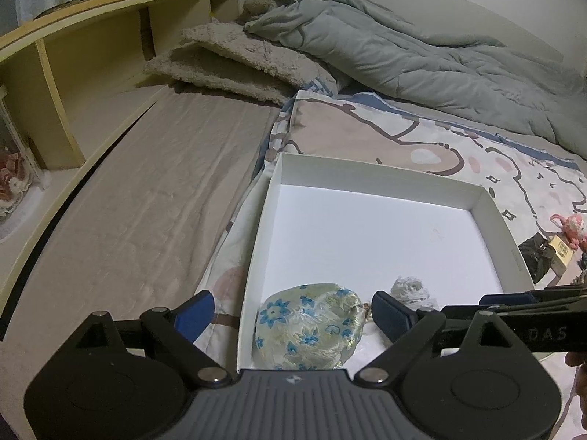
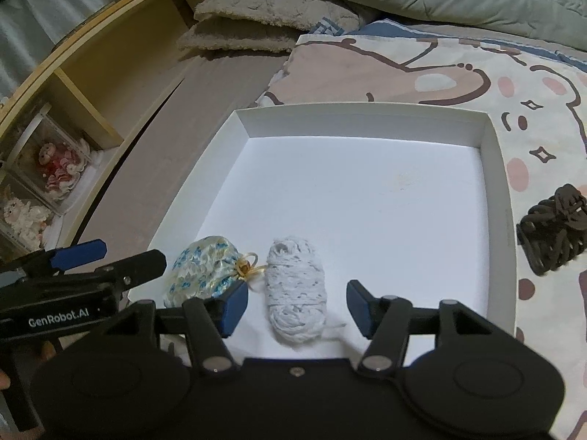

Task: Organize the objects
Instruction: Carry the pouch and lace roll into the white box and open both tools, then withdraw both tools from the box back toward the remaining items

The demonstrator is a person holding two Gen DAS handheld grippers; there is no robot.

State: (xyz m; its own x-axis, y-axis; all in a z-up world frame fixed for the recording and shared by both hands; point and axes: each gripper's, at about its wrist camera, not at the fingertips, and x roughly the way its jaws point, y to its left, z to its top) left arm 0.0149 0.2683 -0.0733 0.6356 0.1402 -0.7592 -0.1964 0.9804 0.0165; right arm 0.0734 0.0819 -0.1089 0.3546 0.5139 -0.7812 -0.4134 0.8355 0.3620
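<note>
White shallow box [image 2: 493,183]: lying open on a cartoon-print blanket [image 2: 458,69] spread over the bed; most of its floor is showing bare.

Floral pouch [image 2: 205,267]: blue-and-cream fabric, tied with a gold cord, sitting in the near left corner of the box.

Skein of white yarn [image 2: 297,289]: lying just right of the pouch, near the box's near edge, apart from the pouch body, the cord ends reaching toward it.

Left gripper [image 1: 291,317]: its blue-padded fingers [image 1: 194,313] are standing wide and released, straddling the pouch without pressing on it; the left finger is hanging outside the box wall.

Right gripper [image 2: 297,308]: its fingers [image 2: 233,308] are standing apart on either side of the yarn, released, with gaps showing on both sides.

Dark hair claw [image 2: 550,227]: lying on the blanket, right of the box.

Pink plush charm [image 1: 572,229] and a small tagged item: lying on the blanket farther right, in the left wrist view only.

Grey duvet [image 1: 422,55] and fleecy pillows [image 1: 227,62]: piled at the far end of the bed.

Wooden shelf unit [image 1: 91,58]: running along the left side.
</note>
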